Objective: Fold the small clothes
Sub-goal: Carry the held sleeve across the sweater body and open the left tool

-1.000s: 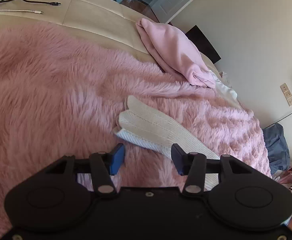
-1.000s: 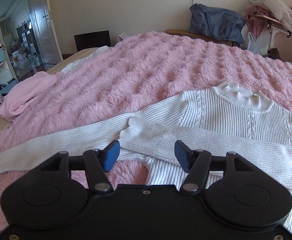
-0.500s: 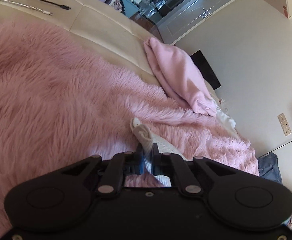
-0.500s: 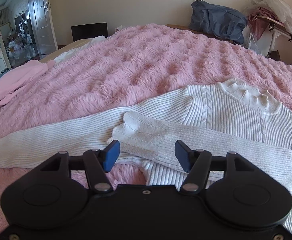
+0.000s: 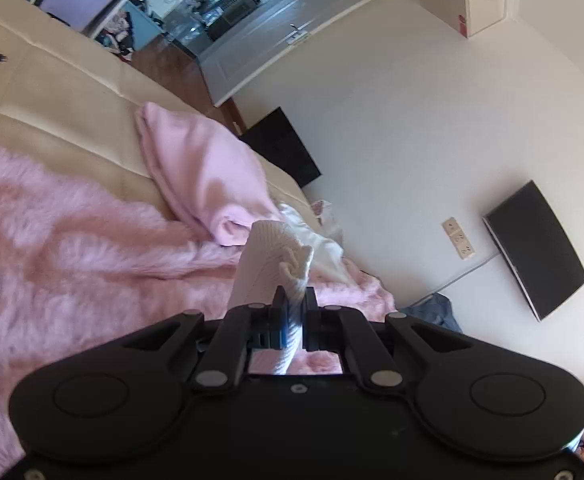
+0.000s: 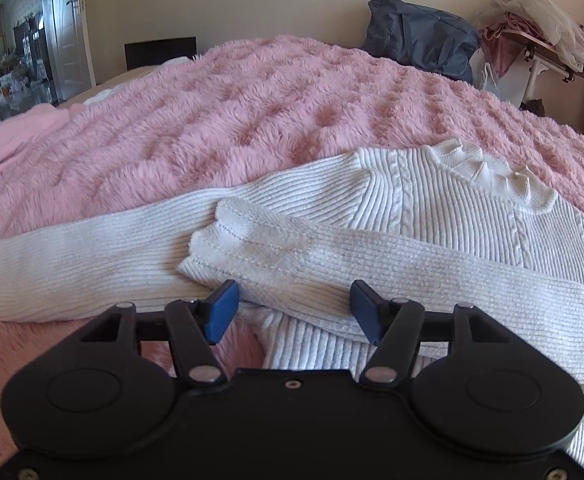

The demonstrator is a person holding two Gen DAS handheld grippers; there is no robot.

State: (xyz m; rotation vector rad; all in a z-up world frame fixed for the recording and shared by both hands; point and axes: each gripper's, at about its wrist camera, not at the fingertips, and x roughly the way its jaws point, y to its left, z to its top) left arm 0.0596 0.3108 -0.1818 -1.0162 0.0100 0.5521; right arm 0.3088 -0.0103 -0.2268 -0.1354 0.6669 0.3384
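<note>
A white ribbed knit sweater lies on a fluffy pink blanket. One sleeve is folded across its body, the other sleeve stretches off to the left. My right gripper hovers open just above the folded sleeve's cuff, its blue pads clear of the knit. In the left wrist view my left gripper is shut on the cuff of the white sleeve, lifted off the pink blanket with the cloth bunched between the pads.
A folded pale pink garment lies on the beige bed sheet past the blanket's edge. A dark blue bag and a cluttered rack stand by the wall. A black screen hangs on the wall.
My left gripper closed on the sleeve cuff and raised it off the blanket, tilting upward. The right gripper sank a little closer to the folded sleeve, still open.
</note>
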